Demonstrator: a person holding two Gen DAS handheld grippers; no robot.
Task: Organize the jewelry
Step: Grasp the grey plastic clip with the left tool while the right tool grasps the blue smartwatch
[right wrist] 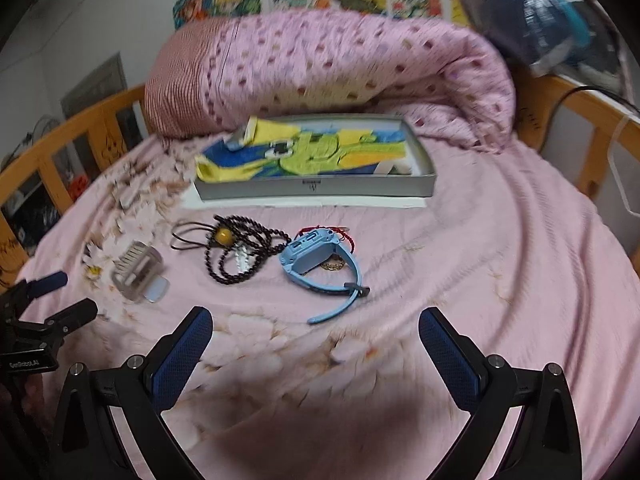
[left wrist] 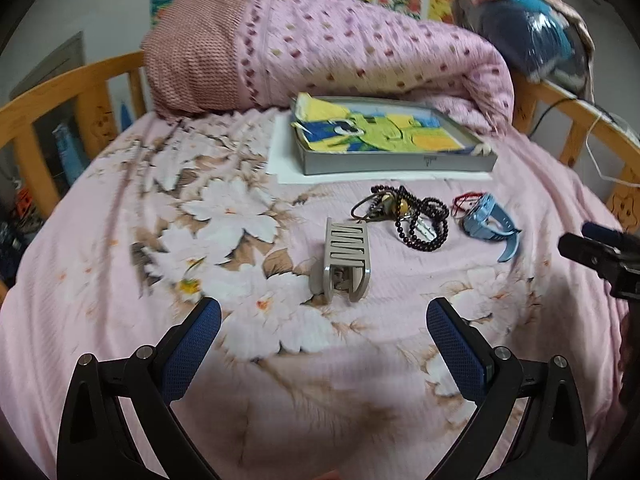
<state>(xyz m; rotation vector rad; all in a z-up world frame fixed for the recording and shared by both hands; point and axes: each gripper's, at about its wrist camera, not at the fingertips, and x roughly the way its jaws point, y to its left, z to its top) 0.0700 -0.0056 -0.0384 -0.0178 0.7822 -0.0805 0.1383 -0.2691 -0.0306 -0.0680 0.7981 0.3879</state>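
Observation:
On the pink floral bedsheet lie a grey hair claw clip (left wrist: pixel 344 262) (right wrist: pixel 138 272), a dark bead necklace with a yellow bead (left wrist: pixel 416 216) (right wrist: pixel 244 250), a red cord bracelet (left wrist: pixel 462 200) (right wrist: pixel 348 236) and a light blue watch (left wrist: pixel 490 224) (right wrist: pixel 316 260). A grey tray (left wrist: pixel 400 162) (right wrist: pixel 316 190) lined with a cartoon cloth sits behind them. My left gripper (left wrist: pixel 322 316) is open and empty just short of the clip. My right gripper (right wrist: pixel 316 326) is open and empty just short of the watch strap.
A rolled pink quilt (left wrist: pixel 328 48) (right wrist: pixel 340 68) lies behind the tray. A wooden bed rail (left wrist: pixel 60 84) (right wrist: pixel 580 104) rings the bed. A blue bag (left wrist: pixel 528 36) (right wrist: pixel 536 12) sits at the back right. Each gripper shows in the other's view, right (left wrist: pixel 600 252) and left (right wrist: pixel 52 300).

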